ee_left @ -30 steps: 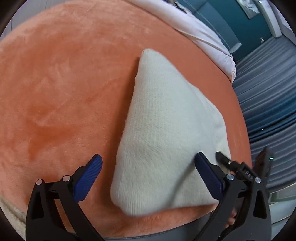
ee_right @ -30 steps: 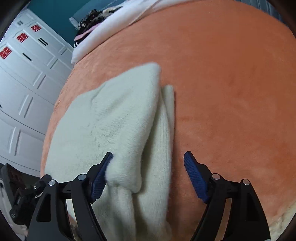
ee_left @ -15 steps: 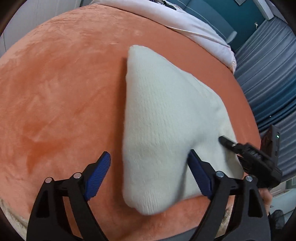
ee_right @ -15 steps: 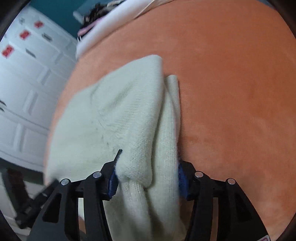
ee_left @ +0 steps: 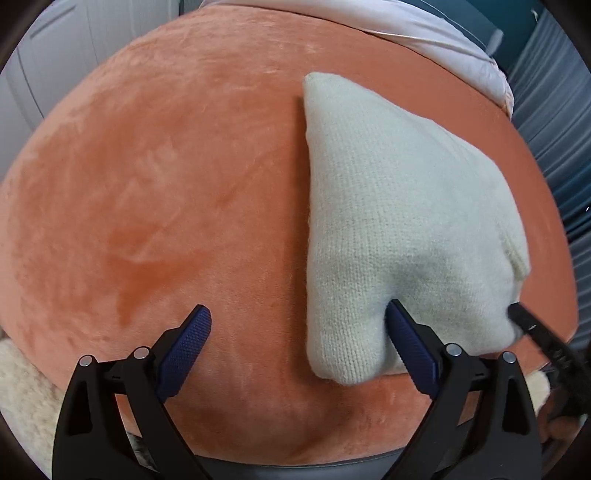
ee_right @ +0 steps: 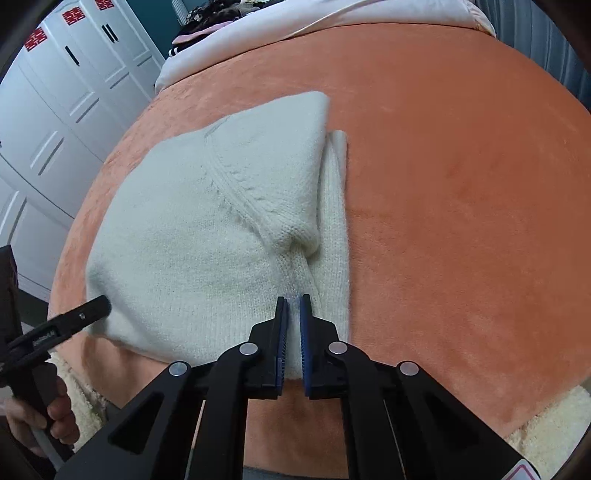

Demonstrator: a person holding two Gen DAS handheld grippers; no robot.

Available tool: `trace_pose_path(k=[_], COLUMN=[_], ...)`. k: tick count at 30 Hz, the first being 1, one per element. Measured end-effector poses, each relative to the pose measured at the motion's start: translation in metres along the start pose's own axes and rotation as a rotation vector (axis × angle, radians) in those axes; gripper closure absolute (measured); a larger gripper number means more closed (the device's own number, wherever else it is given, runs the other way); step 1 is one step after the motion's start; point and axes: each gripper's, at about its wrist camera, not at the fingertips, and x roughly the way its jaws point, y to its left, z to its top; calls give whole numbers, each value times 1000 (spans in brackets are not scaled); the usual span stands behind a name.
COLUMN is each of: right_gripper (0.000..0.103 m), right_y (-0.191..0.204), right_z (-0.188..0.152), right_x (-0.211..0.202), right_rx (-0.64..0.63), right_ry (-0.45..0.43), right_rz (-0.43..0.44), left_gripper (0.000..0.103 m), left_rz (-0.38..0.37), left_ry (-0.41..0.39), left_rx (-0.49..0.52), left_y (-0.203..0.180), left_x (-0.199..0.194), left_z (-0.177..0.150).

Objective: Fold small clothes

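Note:
A cream knitted sweater lies partly folded on an orange plush blanket; it also shows in the right wrist view. My left gripper is open at the sweater's near left corner, its right finger against the knit, its left finger over the blanket. My right gripper is shut on the sweater's near edge, pinching a thin ridge of knit. The right gripper's tip shows at the sweater's right edge in the left wrist view.
A white duvet lies along the far edge of the blanket. White wardrobe doors stand to the left. Grey-blue curtains hang on the right. A cream fleece lies under the blanket's near edge.
My right gripper has closed from open to shut on the sweater's near edge. My left gripper has shifted left, so the sweater now sits under its right finger.

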Motion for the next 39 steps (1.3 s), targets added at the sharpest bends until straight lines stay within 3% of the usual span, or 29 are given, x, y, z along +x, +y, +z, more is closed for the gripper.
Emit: trace_pose_path(k=[3,5,7,11,14,16,19,23,31,39], right_gripper=[96,96,101,97,87,63,40,35,30,29], right_y=[7,7,11,11,21,29,35,21,22,35], right_z=[1,-7,-18,-20,-28,-37,-50,-70,-84,-97], right_x=[-25,-15,15,-14,-47,-59,-69,-85,-75,-72], right_rx=[-22,-39,-43,13,-22,-30,-3,19,43,12], right_ry=[-53,-16,77,30,-37,-82,-145,-195,-177,-170], right_rz=[21,-4,-21,1,-29,-75,-123,-144,-154,-150], left_gripper=[11,11,11,12,12,12,12,11,11,11], left_rz=[20,37,33,66,106,103,107,133,166,149], left_ry=[-15,-14,-2,-35,-83,-99,-129,-141,-179,-191], left_rx=[24,37,24,50,111,129,140,165,180,172], left_y=[-6,-7,-7,-17,-33,-42,-54,-68,-83,-85], left_x=[-10,-7,-4,-22,-35,-41,-51,-55,-60,-62], left_z=[-1,-3,-5,-9,-16,-20,-28,-39,-58,-68])
